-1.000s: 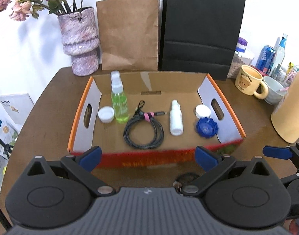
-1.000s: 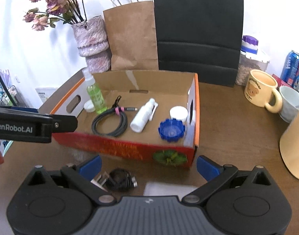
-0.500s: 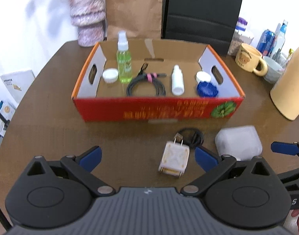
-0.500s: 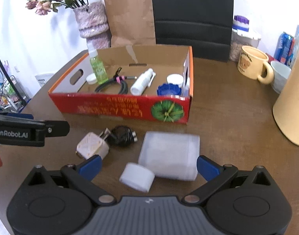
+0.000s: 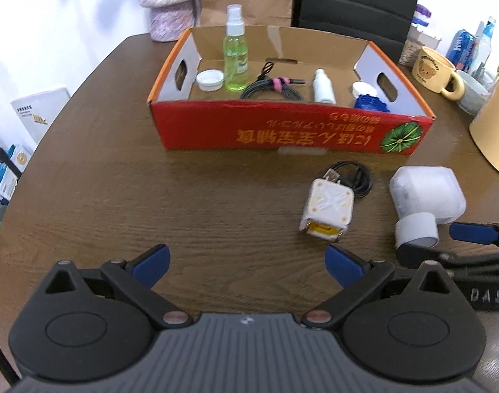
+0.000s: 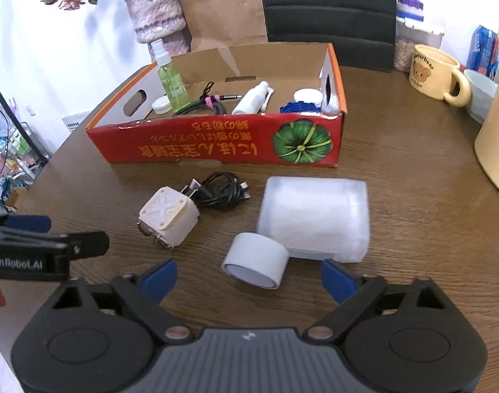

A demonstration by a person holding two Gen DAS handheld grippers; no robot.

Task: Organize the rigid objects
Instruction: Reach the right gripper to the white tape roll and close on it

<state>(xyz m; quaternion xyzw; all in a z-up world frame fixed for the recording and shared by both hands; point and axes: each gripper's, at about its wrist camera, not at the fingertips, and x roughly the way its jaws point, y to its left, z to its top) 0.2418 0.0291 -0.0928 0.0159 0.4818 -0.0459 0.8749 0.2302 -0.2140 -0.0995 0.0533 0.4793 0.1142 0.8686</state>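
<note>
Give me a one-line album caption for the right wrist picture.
Right gripper, jaws closing but empty, hovers over a white tape roll beside a frosted box, charger and red cardboard tray.

Bright, even indoor light, soft shadows, strong fisheye bending at dark-cornered edges, slight motion blur throughout.

Left wrist view: looking steeply down and forward over the left gripper [image 5: 246, 262], near the brown table [image 5: 151, 203].
Right wrist view: facing likewise over the right gripper [image 6: 249, 278], just to the left gripper's right.
Shared: both are taking in the red cardboard box [image 5: 292, 134], white charger [image 5: 328, 209], tape roll [image 6: 256, 260].
</note>
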